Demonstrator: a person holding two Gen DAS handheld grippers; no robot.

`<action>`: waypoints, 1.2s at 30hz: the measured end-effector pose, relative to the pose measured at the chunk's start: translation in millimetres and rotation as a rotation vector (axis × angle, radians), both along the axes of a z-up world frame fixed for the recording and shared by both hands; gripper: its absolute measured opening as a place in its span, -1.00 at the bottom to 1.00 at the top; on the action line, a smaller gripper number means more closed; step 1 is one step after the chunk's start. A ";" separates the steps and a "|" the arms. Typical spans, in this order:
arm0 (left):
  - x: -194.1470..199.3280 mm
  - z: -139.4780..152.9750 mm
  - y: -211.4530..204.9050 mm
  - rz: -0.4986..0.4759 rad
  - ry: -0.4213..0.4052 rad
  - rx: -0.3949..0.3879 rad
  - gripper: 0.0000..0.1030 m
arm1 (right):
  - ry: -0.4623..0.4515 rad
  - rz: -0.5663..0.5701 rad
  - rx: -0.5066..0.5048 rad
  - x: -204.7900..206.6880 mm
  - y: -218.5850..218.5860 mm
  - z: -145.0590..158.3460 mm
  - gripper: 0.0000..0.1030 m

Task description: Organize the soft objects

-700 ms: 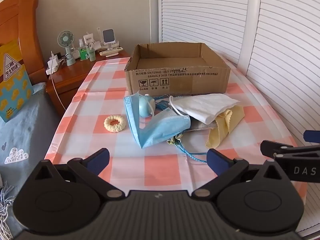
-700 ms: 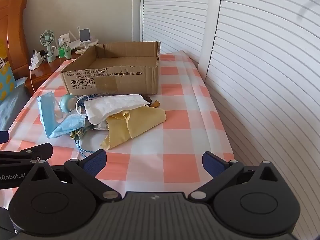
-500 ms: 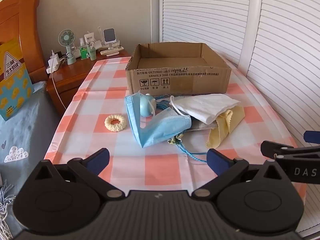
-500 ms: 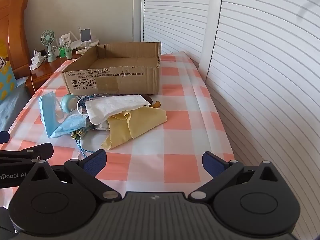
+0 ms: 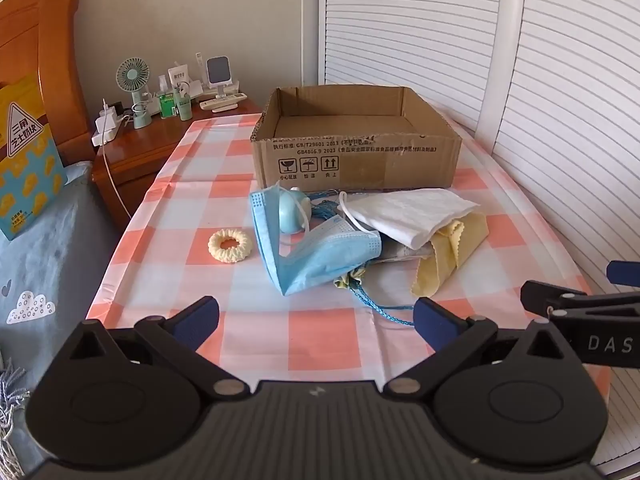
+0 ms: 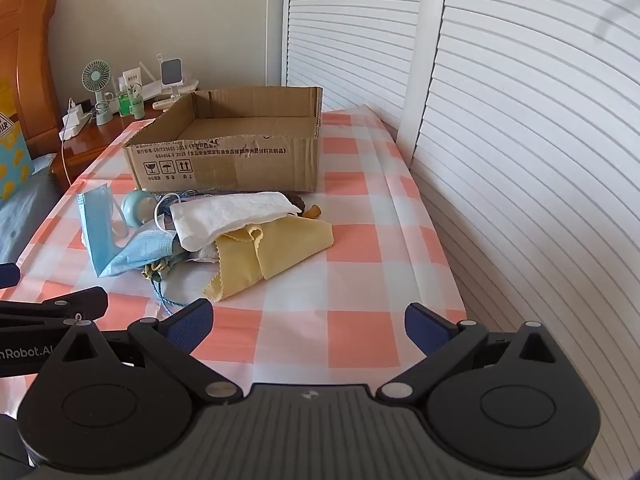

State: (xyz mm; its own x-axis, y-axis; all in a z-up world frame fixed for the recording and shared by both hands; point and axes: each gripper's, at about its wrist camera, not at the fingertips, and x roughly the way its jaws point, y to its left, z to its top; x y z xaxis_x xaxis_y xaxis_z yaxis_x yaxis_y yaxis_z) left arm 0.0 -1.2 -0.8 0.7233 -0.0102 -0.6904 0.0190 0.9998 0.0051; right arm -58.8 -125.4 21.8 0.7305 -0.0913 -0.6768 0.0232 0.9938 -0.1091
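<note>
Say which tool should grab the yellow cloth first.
Probably the right tool. It is open and empty, and the yellow cloth lies almost straight ahead of it. From the left tool, also open, the cloth sits off to the right, past the blue mask.

Left gripper (image 5: 316, 318) and right gripper (image 6: 308, 326) tilt downward side by side (fingers spread wide, empty).

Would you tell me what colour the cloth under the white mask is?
Pale yellow cloth, clearest in the right wrist view.
</note>
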 end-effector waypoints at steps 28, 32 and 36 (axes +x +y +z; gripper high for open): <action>-0.7 3.8 2.4 -0.001 -0.004 -0.007 0.99 | -0.012 0.000 -0.010 -1.7 1.3 4.8 1.00; -0.7 3.4 2.5 -0.001 -0.004 -0.006 0.99 | -0.012 0.000 -0.010 -1.5 1.2 5.2 1.00; -0.7 3.4 2.5 0.000 -0.004 -0.006 0.99 | -0.012 0.001 -0.010 -1.7 1.2 5.5 1.00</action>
State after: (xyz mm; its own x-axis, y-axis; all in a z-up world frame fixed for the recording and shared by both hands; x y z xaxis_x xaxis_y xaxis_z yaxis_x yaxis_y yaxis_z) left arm -0.7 1.2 2.6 0.7263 -0.0146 -0.6872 0.0193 0.9998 -0.0008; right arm -60.4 -124.2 27.3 0.7387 -0.0976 -0.6669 0.0239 0.9926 -0.1188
